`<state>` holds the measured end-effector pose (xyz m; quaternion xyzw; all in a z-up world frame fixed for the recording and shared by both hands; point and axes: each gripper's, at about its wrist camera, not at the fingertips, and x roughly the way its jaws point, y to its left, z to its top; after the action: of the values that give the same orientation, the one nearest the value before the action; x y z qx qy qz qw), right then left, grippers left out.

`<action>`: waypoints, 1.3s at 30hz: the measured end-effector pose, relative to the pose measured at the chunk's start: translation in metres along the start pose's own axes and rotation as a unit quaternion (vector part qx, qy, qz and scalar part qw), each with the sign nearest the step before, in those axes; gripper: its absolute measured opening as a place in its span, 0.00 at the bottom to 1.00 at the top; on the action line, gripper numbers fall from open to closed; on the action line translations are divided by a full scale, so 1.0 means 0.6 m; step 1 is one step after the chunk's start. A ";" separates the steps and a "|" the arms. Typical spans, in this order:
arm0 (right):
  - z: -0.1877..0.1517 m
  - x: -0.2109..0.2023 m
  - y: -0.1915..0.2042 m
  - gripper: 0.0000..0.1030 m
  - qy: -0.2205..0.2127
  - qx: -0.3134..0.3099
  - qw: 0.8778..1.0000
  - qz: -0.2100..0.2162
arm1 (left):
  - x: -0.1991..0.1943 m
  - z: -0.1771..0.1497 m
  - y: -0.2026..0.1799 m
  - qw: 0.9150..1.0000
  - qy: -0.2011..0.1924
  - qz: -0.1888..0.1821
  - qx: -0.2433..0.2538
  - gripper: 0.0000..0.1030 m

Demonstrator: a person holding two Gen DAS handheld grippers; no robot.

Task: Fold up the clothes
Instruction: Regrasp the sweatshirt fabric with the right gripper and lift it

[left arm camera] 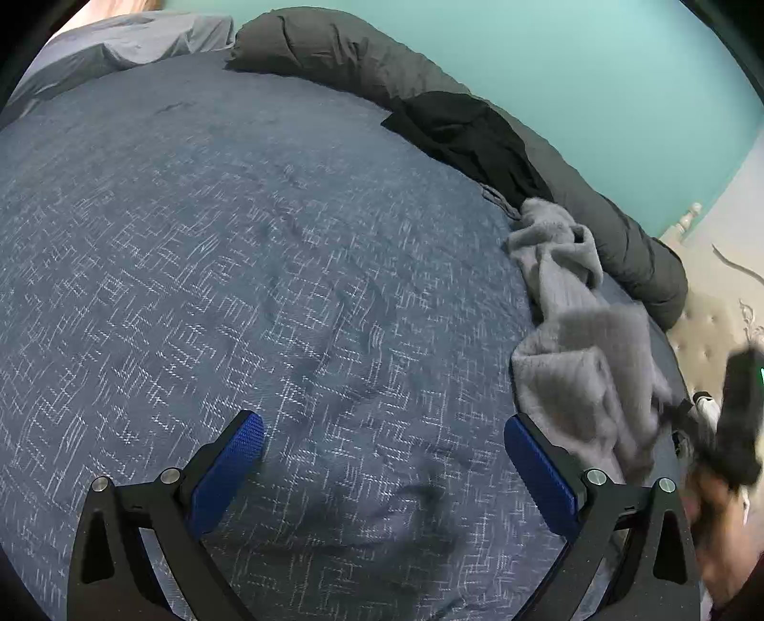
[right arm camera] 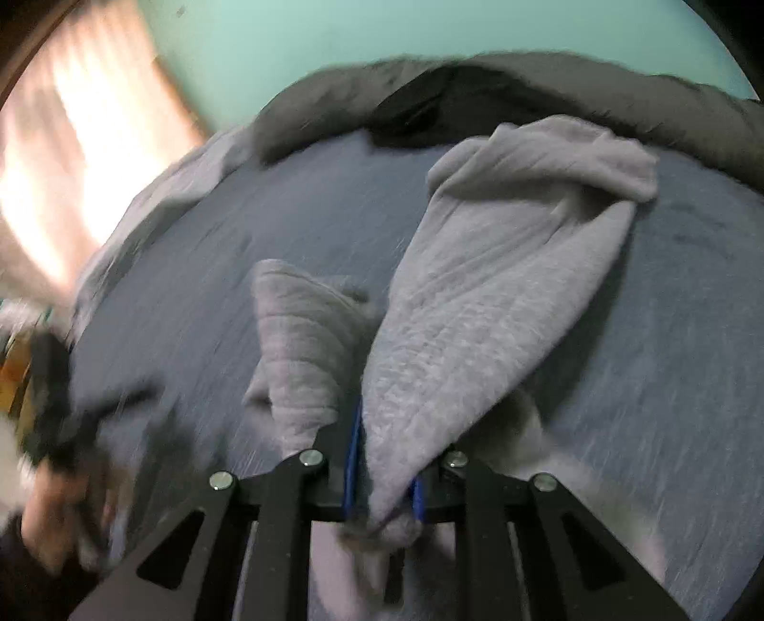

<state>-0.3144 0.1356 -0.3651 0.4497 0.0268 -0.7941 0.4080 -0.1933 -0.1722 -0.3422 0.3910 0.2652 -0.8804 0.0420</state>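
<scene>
A light grey fleece garment (left arm camera: pixel 578 344) lies crumpled at the right side of the blue patterned bedspread (left arm camera: pixel 238 267). In the right wrist view the same grey garment (right arm camera: pixel 482 296) stretches away from my right gripper (right arm camera: pixel 382 482), which is shut on a bunch of its cloth. My left gripper (left arm camera: pixel 382 458) hovers over bare bedspread, open wide, with nothing between its blue pads (left arm camera: pixel 229 468). Its right finger is just beside the garment's near edge. A black garment (left arm camera: pixel 468 138) lies farther back against the rolled duvet.
A rolled dark grey duvet (left arm camera: pixel 363 62) runs along the far side of the bed against a teal wall (left arm camera: pixel 573 71). A grey pillow (left arm camera: pixel 119 43) sits at the far left. A hand with the other gripper (left arm camera: pixel 730 430) shows at the right edge. A tufted headboard (left arm camera: pixel 711 334) is at right.
</scene>
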 end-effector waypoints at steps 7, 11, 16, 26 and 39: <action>-0.111 -0.073 -0.029 0.17 0.025 0.051 0.998 0.008 | -0.016 -0.003 0.004 1.000 -0.009 -0.003 -0.005 1.00; -0.104 -0.118 -0.064 0.38 -0.009 0.085 0.996 -0.025 | -0.010 -0.004 0.003 1.000 -0.003 -0.004 -0.002 1.00; -0.066 -0.155 -0.102 0.60 -0.056 0.125 0.988 -0.066 | -0.006 0.001 0.003 1.000 -0.004 -0.002 0.000 1.00; 0.089 -0.042 -0.126 0.77 -0.069 0.165 0.982 -0.056 | 0.006 0.006 0.005 1.000 -0.001 0.012 0.015 1.00; 0.188 0.081 -0.119 0.18 -0.058 0.160 0.985 -0.036 | 0.023 0.003 0.004 1.000 0.012 0.012 0.024 1.00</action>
<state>-0.4532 0.1064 -0.3574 0.4612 -0.1079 -0.8270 0.3029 -0.2035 -0.1731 -0.3523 0.4060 0.2395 -0.8810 0.0399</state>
